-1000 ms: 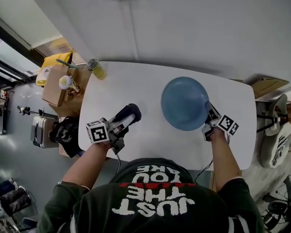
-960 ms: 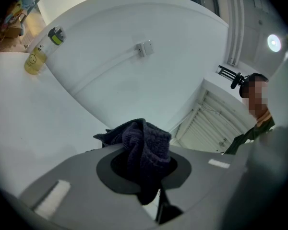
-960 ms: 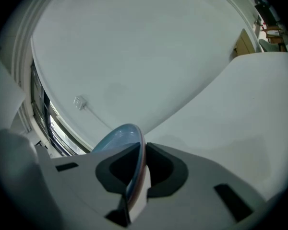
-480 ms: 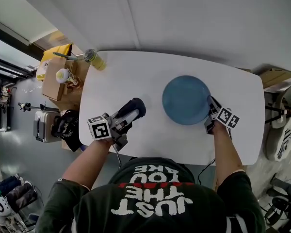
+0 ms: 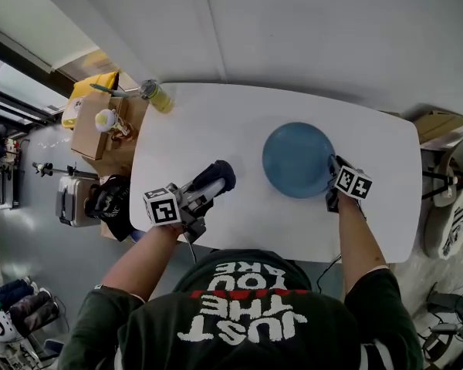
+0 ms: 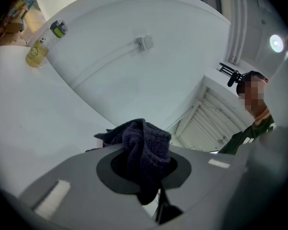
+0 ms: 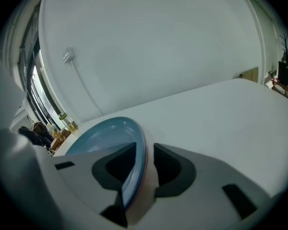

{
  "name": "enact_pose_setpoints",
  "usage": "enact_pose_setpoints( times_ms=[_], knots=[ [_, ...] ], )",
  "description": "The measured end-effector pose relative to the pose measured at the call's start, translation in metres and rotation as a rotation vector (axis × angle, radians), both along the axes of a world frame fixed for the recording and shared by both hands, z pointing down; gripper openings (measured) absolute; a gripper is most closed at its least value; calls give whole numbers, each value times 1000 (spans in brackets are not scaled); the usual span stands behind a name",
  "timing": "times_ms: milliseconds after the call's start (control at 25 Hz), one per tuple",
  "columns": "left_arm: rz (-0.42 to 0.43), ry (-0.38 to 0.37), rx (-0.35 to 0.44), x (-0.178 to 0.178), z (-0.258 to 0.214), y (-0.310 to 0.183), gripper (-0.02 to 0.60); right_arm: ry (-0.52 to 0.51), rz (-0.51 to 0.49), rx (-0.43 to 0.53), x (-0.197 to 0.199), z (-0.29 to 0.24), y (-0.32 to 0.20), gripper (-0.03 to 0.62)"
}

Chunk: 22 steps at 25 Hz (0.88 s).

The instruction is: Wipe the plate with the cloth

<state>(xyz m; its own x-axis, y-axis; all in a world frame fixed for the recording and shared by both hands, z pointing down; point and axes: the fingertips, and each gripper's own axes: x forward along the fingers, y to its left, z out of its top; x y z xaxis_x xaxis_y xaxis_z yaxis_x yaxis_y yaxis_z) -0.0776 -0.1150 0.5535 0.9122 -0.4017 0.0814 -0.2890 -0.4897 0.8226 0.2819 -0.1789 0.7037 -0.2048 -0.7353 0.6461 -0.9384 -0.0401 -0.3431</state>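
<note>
Since a second ago the plate (image 5: 297, 160) has sunk toward the table (image 5: 239, 122) with the right gripper (image 5: 331, 179), and it looks smaller from the head view. It is round, blue and glossy, with a paler shallow well. Its rim stands between the right gripper's fingers (image 7: 170, 164), which are opening, with a gap showing on one side of the rim. The cloth (image 5: 217, 177), dark and knitted, is bunched between the left gripper's (image 5: 208, 186) fingers, pinched tight and spilling past their tips. There is one plate, one cloth and two grippers. A single yellow bottle (image 5: 156, 96) stands at the white table's far left corner, well beyond the left fingers. A cardboard box (image 5: 91, 133) sits beside the table on the grey floor.
</note>
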Motion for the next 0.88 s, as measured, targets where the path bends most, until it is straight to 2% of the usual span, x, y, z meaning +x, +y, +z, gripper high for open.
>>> enact_pose_setpoints(
  times_ms=[40,120,280,440,600,680,880],
  knots=[
    [-4,1,2,-1,-3,1,54,12,-2,-10,1,-2,1,117],
    [-8,9,11,-5,-11,3,54,43,23,-8,9,-13,3,164],
    [-2,31,60,-19,-33,0,54,73,93,81,23,-69,10,170],
    [28,9,143,-34,-59,-10,54,30,92,227,12,-152,22,170],
    [29,-2,214,-43,-97,-16,54,-31,8,390,-14,-234,44,164],
    [9,0,258,-41,-116,-16,54,-43,-50,442,-22,-263,55,141],
    [-88,-15,344,-19,-153,2,54,-16,-182,539,-11,-310,81,83]
  ],
)
